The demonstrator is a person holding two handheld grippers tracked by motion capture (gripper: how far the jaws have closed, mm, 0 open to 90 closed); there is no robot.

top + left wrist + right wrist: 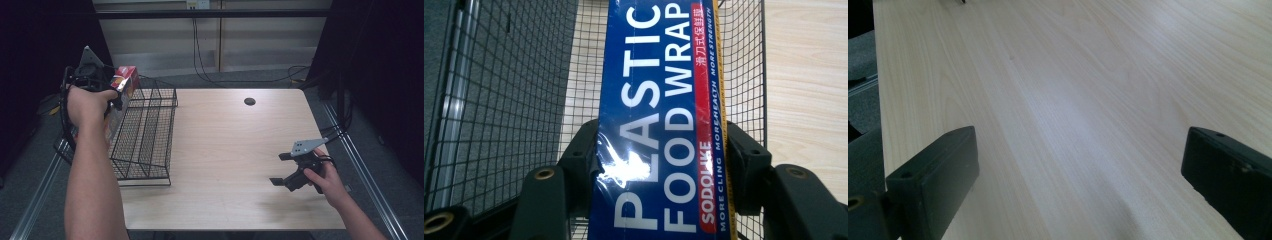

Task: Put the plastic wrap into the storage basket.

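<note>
Pale wooden table [225, 150] with a dark round hole [249, 101]; black cables [210, 75] behind.

food wrap box [659, 125] cropped top and bottom; basket [145, 130] near corner behind forearm

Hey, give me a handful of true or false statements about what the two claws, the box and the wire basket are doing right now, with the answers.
1. The left claw grips a blue plastic wrap box. True.
2. The right claw holds a box. False: its jaws stand open over bare table.
3. The box lies flat on the table. False: it is held up above the wire basket.
4. The wire basket stands at the table's left edge. True.
</note>
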